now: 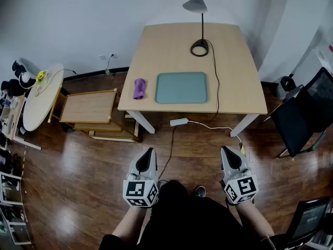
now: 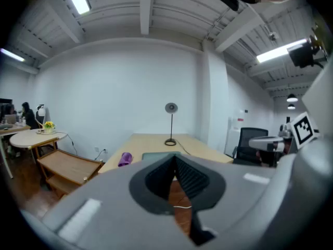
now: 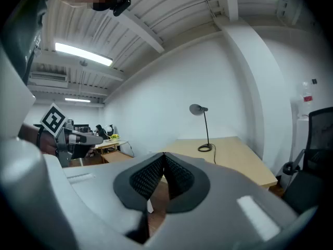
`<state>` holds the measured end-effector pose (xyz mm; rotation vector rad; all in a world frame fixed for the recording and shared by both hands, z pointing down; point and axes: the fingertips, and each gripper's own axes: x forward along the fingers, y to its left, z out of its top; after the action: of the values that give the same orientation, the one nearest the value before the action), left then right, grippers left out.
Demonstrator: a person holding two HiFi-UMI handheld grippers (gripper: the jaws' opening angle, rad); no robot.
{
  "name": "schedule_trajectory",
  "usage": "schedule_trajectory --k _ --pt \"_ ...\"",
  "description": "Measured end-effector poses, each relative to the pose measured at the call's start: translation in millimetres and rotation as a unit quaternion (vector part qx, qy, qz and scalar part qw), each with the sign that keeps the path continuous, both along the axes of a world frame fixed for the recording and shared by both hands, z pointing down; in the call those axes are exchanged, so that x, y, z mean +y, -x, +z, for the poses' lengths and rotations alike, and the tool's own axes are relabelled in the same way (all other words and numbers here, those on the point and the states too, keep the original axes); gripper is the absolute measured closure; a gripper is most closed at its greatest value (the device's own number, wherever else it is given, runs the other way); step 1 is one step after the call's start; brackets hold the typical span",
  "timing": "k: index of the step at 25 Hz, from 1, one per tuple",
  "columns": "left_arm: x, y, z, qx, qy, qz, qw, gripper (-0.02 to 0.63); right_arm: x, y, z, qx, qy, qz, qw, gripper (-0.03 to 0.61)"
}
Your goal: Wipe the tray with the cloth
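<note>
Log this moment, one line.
phase: not started | left tongs: shut, empty | right tongs: shut, empty | purple cloth: left of tray, untouched

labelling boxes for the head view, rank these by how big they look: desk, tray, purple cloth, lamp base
1. desk
2. tray
3. purple cloth and lamp base: these look about alike, so they are not ranked against each other.

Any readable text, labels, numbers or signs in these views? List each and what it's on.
No words or numbers can be read in any view.
On the left gripper, the marker cube: black-and-white square patterns only, no letters.
On the right gripper, its marker cube: the same, patterns only.
On the white unit by the far wall, a red label: too small to read.
</note>
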<state>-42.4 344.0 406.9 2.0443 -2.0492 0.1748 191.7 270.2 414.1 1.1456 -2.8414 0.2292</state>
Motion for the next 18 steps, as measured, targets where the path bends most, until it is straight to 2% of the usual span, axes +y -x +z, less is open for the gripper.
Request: schedule_trajectory --k 7,11,14,16,18 --pt "-61.7 58.1 35.5 0.008 0.027 -0.019 0.9994 0.592 -61.1 -2.3 39.1 0.034 0.027 0.033 0.999 0.574" --pt "-126.5 115.7 62.9 -0.017 0.037 -0.019 0.999 0.592 -122.1 13.3 77.7 0.058 0.059 0.066 0.994 0.574" --pt "-188.1 167.4 90.0 -0.033 0.071 -0.01 0.9969 0.59 -182.5 34.7 108.6 0.063 0.122 0.089 0.986 0.574" --pt "-224.8 194.3 115.9 -0.017 0.113 -0.008 0.9935 0.537 -215.0 42.0 129.2 0.08 0.176 0.096 0.976 0.574" --pt "-245.1 219.5 146.3 -0.006 0.165 -0.016 0.9861 0.502 -231.7 44.0 148.6 0.103 0.224 0.102 0.964 0.567"
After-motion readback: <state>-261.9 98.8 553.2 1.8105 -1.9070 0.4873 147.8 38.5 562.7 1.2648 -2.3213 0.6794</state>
